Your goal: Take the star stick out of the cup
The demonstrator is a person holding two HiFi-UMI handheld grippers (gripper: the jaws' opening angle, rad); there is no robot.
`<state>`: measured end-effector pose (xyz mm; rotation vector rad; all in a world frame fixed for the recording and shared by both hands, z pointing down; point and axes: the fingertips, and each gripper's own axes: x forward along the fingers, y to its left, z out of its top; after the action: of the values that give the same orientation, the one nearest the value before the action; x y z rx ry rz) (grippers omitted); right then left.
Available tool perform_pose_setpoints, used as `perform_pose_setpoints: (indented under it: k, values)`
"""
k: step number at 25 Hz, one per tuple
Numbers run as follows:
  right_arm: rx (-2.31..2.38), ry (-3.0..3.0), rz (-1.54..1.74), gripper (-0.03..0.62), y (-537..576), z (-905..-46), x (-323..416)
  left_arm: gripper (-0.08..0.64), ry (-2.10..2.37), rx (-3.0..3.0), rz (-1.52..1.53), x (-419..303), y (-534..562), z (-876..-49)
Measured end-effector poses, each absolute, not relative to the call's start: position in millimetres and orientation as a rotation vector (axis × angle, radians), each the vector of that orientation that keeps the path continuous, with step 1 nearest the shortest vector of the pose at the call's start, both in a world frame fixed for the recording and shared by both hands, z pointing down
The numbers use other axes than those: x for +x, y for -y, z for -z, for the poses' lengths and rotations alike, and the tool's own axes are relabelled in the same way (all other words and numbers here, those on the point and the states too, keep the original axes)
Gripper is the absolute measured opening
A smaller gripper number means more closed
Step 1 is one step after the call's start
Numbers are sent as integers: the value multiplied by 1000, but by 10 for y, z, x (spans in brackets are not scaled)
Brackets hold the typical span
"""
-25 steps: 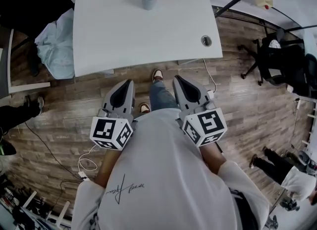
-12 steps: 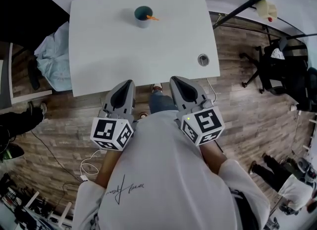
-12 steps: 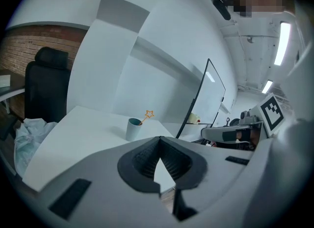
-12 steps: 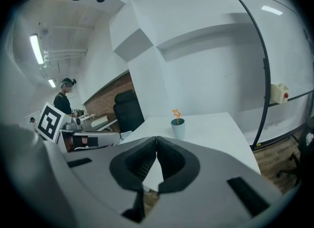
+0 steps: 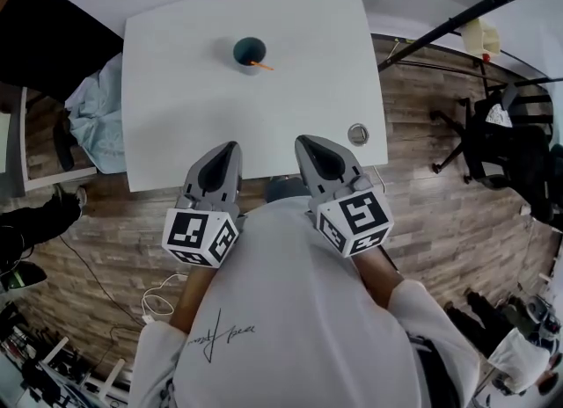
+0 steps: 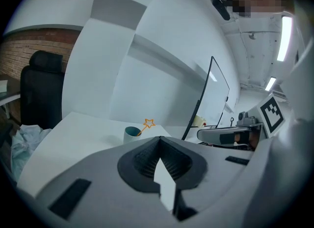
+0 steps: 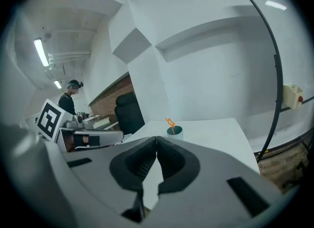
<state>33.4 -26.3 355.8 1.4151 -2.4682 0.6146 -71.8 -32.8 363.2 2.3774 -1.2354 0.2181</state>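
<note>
Well beyond left gripper (image 5: 232,146) and right gripper (image 5: 304,141), both closed and empty, star stick (image 5: 261,66) leaning in cup (image 5: 249,50) on table (image 5: 176,125)

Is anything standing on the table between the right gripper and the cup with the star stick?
Nothing visible: only bare table lies between the right gripper and the cup holding the star stick.

Smooth matt white tabletop (image 5: 176,125); smooth teal cup (image 5: 249,50); crumpled pale cloth (image 5: 92,112); grainy wood-plank floor (image 5: 422,195); matt grey plastic left claw (image 6: 159,137) and right claw (image 7: 156,137), ribbed black rubbery pads (image 6: 144,160)
</note>
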Motion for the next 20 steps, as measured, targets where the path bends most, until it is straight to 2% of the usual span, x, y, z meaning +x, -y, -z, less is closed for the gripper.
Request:
perform_pose_setpoints:
  k: [20]
  values:
    - [1316, 2584, -549, 11, 616, -3596, 403, 5, 1347, 2350, -174, -512, 368, -3521]
